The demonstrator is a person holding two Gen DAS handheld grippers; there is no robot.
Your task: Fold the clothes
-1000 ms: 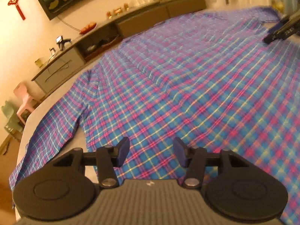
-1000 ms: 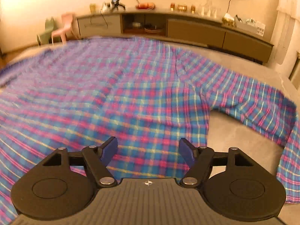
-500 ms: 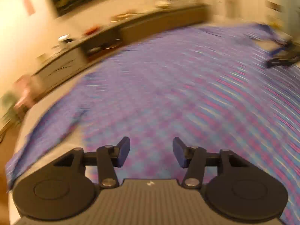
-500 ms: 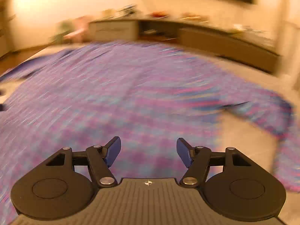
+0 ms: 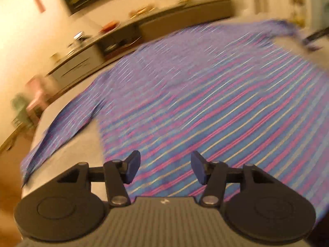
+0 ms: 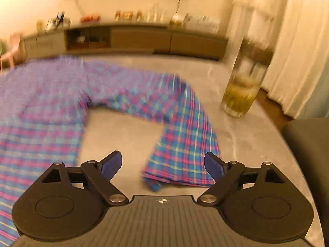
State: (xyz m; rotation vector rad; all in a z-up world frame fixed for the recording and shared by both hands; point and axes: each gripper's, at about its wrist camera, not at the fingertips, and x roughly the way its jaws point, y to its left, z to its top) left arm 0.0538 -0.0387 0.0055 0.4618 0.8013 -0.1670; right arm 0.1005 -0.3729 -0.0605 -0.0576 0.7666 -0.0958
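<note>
Above the plaid shirt [image 5: 205,103], left hand-held gripper [image 5: 165,169] spread, right hand-held gripper [image 6: 162,165] spread over sleeve cuff [image 6: 183,164].

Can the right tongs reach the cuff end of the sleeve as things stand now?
Probably yes. The right tongs are open, and the sleeve cuff lies flat on the table just ahead of them, nothing between. The glass stands apart, farther right.
</note>
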